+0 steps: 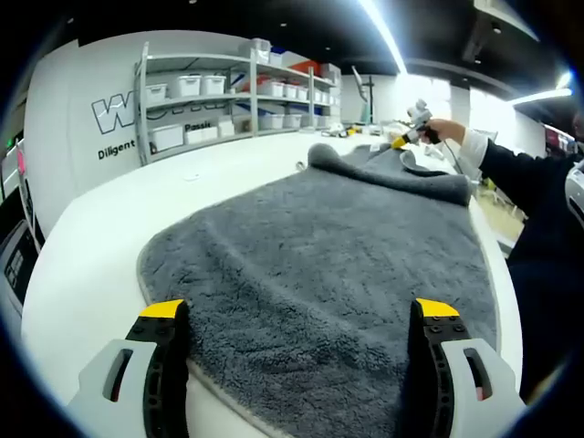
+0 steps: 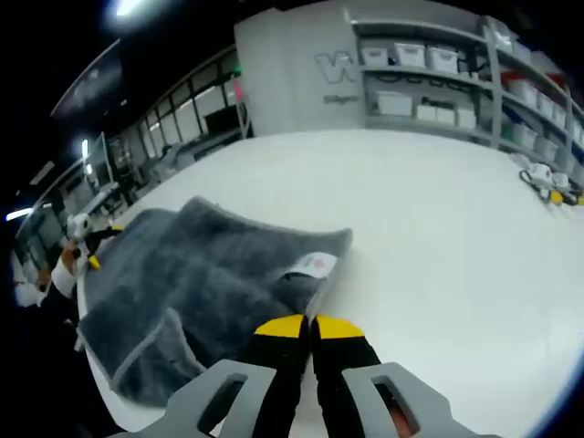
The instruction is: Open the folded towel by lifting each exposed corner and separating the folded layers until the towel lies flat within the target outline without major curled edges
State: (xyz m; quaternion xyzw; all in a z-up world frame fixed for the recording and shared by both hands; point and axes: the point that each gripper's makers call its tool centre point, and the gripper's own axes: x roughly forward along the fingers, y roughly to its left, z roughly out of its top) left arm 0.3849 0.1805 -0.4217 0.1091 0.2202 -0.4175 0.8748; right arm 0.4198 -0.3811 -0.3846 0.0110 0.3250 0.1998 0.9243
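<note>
One plush grey towel [image 1: 319, 246], white table [image 1: 100, 228], left gripper [image 1: 301, 315] spread wide, right gripper [image 2: 307, 326] pinched on towel edge

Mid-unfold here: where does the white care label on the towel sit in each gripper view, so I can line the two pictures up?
Left gripper view: a small white patch, likely the label, at the far folded edge of the grey towel, beside the right gripper.
Right gripper view: the label lies at centre, just above the shut right gripper, on the towel's folded-over corner.
Shared landmark: the white shelving with bins.
</note>
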